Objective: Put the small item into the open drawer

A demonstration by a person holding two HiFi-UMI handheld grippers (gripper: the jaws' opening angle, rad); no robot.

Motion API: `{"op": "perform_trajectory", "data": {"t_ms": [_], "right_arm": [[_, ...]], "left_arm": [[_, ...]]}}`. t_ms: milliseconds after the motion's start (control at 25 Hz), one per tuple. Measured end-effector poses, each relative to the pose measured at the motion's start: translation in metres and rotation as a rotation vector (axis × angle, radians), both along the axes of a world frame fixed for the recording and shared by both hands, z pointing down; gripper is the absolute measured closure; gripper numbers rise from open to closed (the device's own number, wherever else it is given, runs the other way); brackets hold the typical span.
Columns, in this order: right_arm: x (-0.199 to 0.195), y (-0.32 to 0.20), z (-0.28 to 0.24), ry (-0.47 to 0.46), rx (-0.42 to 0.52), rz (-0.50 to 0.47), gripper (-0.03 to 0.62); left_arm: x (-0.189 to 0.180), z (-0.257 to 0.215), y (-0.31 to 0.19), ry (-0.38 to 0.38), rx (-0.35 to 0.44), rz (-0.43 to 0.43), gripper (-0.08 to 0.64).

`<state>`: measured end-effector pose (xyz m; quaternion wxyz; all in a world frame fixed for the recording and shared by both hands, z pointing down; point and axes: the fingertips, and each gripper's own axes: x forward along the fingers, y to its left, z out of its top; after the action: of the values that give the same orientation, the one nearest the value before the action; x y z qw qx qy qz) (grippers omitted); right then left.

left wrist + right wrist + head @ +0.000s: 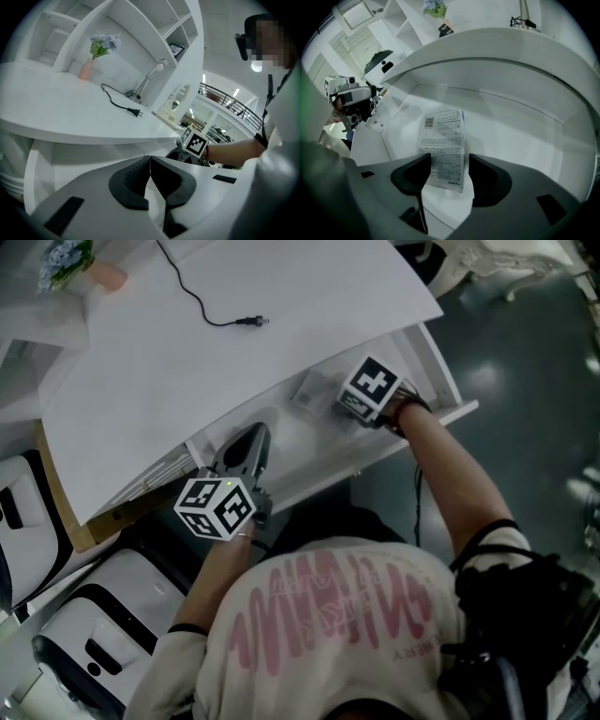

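The small item is a flat white packet (445, 145) with black print. It lies on the floor of the open white drawer (520, 126), also seen as a pale sheet (314, 390) in the head view. My right gripper (449, 161) reaches into the drawer (450, 413) with its jaws open on either side of the packet's near end, and a gap shows at the right pad. My left gripper (251, 437) hovers at the drawer's left front corner. Its jaws (150, 161) are shut with nothing between them.
The white desk top (234, 334) overhangs the drawer and carries a black cable with a plug (248, 322) and a pink vase of flowers (89, 65). White shelving rises behind it. White and black seat shapes (94, 615) stand at the lower left.
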<state>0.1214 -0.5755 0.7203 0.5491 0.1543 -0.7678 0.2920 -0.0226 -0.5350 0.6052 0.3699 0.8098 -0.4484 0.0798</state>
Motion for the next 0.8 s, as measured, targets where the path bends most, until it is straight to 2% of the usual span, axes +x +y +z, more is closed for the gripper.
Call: {"op": "perform_trajectory", "data": {"t_ms": [280, 480, 680, 800], "right_arm": [[0.001, -0.001, -0.002, 0.017, 0.009, 0.005, 0.319], [0.004, 0.000, -0.017, 0.082, 0.093, -0.031, 0.319], [0.001, 0.007, -0.044, 0.043, 0.165, 0.041, 0.319], [0.001, 0.014, -0.063, 0.014, 0.224, 0.136, 0.343]], "left_arm": [[0.000, -0.001, -0.002, 0.003, 0.004, 0.003, 0.529], [0.000, -0.011, -0.002, 0.004, 0.021, 0.011, 0.529], [0.005, -0.032, -0.004, -0.001, 0.069, 0.027, 0.529], [0.011, -0.046, -0.005, -0.011, 0.102, 0.043, 0.529]]}}
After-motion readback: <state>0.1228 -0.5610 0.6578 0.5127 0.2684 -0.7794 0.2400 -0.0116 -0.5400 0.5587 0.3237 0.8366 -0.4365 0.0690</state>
